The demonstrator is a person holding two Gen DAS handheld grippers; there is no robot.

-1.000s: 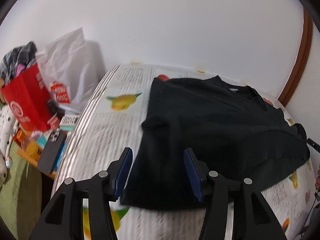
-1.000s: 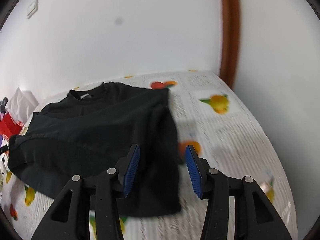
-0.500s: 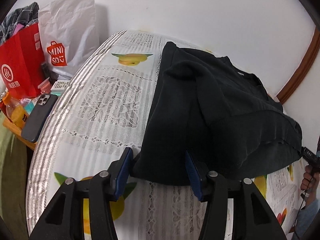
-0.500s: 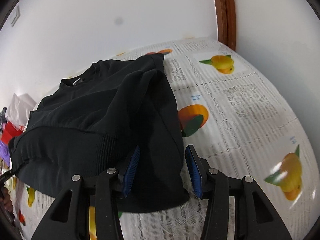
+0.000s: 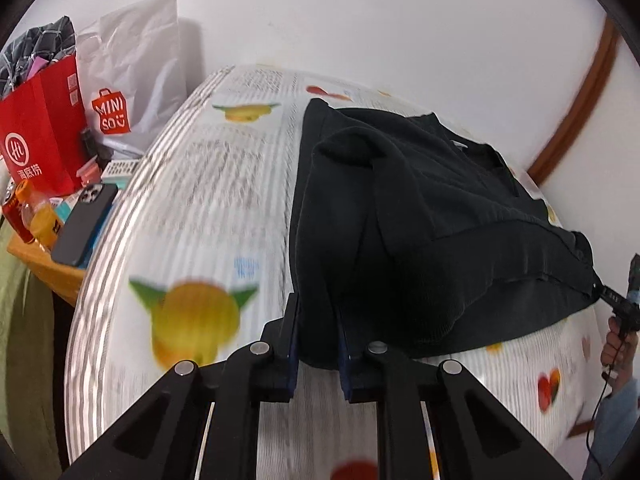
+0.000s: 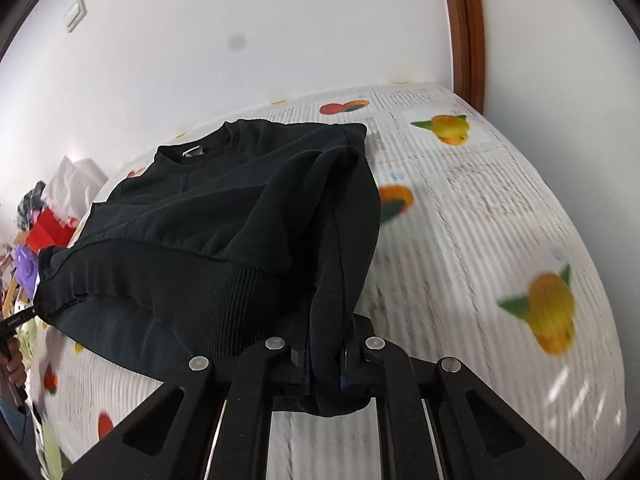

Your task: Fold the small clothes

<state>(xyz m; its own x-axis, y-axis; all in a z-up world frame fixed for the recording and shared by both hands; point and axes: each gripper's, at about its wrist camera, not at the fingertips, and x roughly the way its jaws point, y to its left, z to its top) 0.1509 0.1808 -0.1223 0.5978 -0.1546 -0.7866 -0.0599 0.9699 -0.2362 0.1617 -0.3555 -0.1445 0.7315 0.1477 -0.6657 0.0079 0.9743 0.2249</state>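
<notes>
Both tools (image 5: pixel 317 330) (image 6: pixel 325 354) now closing on sweater (image 5: pixel 420 216) hem corners.

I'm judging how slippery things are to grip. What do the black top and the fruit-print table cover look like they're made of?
The black long-sleeved top looks like a matte, soft knit, probably cotton jersey: its hem band is ribbed and it drapes in soft folds. The fruit-print table cover looks like a thin printed sheet with woven-looking stripes and lace patterns; cloth or plastic, blur leaves it open.
</notes>
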